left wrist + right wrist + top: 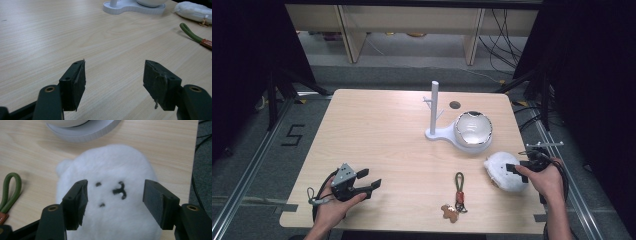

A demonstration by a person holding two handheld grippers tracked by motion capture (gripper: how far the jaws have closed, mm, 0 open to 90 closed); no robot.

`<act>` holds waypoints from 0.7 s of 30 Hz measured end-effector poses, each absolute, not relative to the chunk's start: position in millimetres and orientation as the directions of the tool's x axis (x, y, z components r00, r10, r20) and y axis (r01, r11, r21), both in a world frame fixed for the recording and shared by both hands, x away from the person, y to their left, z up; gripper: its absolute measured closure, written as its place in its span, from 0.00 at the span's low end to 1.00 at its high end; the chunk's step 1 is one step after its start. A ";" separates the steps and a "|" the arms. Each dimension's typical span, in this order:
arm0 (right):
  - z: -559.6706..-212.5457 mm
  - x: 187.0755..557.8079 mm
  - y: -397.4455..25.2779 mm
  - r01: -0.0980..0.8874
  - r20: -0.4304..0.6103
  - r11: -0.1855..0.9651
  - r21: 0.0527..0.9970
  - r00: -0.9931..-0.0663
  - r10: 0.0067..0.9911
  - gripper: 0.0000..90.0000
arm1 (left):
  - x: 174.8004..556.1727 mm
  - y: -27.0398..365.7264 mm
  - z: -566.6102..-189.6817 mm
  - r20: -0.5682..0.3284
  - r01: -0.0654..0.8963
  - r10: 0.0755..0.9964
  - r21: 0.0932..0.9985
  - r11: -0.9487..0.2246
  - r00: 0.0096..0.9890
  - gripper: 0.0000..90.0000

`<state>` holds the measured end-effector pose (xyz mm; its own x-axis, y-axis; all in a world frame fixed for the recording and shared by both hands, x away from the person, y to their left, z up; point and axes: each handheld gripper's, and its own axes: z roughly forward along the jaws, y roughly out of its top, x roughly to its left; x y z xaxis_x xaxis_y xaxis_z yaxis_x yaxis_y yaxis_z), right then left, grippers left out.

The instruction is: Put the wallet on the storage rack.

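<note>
High view: the table carries a white stand with a bowl on its base at the far right. Nearer you lie a keychain and, at the right edge, a white plush. Your right gripper is over the plush; your left gripper rests low at the near left, well apart from every object.

Current step, as judged: approach for a grasp on the plush. Both grippers are released, jaws spread wide, holding nothing.

Right gripper view: the plush lies between and below the jaws, face side up, its dark features about midway between the two pads. Whether the pads touch the fur cannot be determined. The keychain loop lies well to one side.

Next move calls for:
1. Lower the right gripper until the pads flank the body.
2. Close gently; the plush will likely compress.
3. Keep the left gripper clear.
</note>
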<state>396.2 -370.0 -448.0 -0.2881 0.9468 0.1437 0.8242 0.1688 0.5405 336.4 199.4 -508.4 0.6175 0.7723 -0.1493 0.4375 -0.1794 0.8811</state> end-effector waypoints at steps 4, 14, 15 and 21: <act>-455.4 401.3 -376.9 0.845 0.201 0.063 0.531 -0.198 0.959 0.39 | 337.1 198.8 -508.9 -0.159 0.444 0.772 0.879 -0.173 0.616 0.38; -465.5 414.3 -380.4 0.873 0.213 0.079 0.481 -0.204 0.955 0.38 | 337.1 200.5 -508.7 -0.147 0.440 0.778 0.880 -0.180 0.611 0.38; -465.7 417.2 -384.3 0.862 0.165 0.140 0.487 -0.248 0.955 0.39 | 337.1 200.5 -508.8 -0.146 0.441 0.777 0.879 -0.183 0.613 0.38; -462.3 422.4 -382.9 0.887 0.189 0.148 0.438 -0.252 0.949 0.40 | 336.6 200.5 -509.2 -0.146 0.441 0.775 0.878 -0.185 0.614 0.38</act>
<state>422.4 -382.9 -462.3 -0.2517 0.9491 0.1891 0.8869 0.1480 0.4376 336.6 200.5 -509.2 0.6144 0.7755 -0.1457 0.4412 -0.1846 0.8782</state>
